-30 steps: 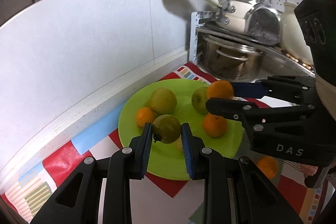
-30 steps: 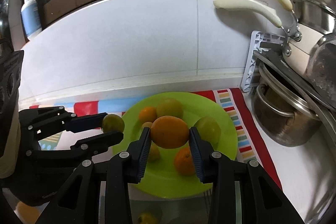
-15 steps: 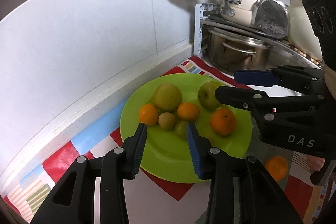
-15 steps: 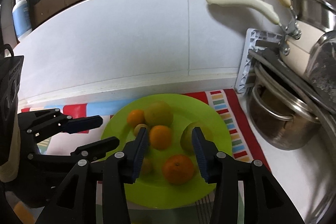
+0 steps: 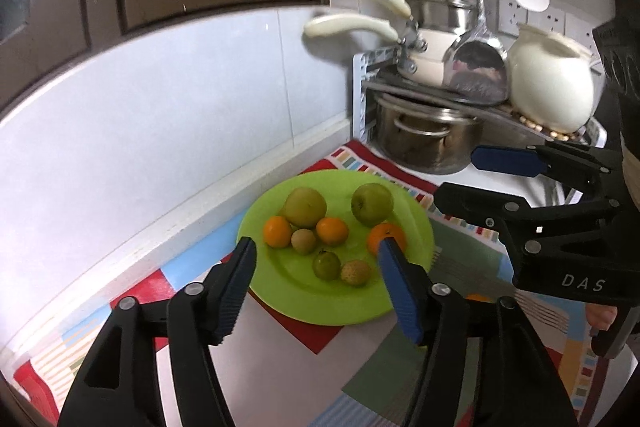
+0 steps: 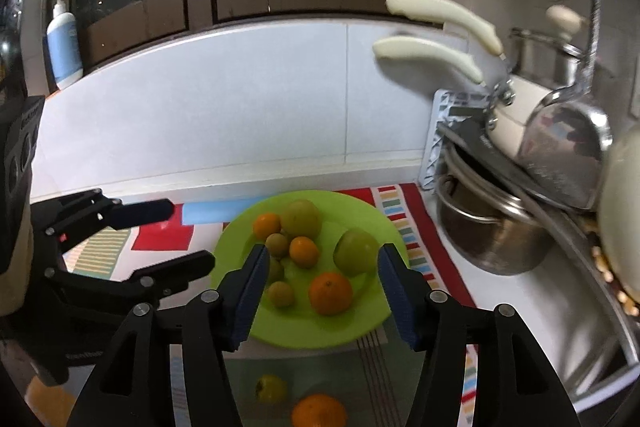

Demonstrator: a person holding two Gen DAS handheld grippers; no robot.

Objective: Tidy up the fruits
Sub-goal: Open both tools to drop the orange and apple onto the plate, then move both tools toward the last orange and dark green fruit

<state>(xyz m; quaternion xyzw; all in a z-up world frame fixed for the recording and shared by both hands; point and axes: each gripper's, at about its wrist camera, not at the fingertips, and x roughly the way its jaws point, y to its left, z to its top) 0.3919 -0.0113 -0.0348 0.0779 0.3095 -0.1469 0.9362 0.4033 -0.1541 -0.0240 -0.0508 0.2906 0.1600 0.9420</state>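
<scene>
The only text that could be read was the white capital lettering "DAS", printed with wide spacing on the flat side of the black plastic body of the right tongs (image 5: pixel 456 179), low on the right of the left wrist view. In the right wrist view, the black plastic body of the left tongs (image 6: pixel 188 237) carried a faint pale line of print near its lower edge, too blurred to make out. The white pump bottle with a pale blue label (image 6: pixel 64 43) on the ledge showed no legible words.
</scene>
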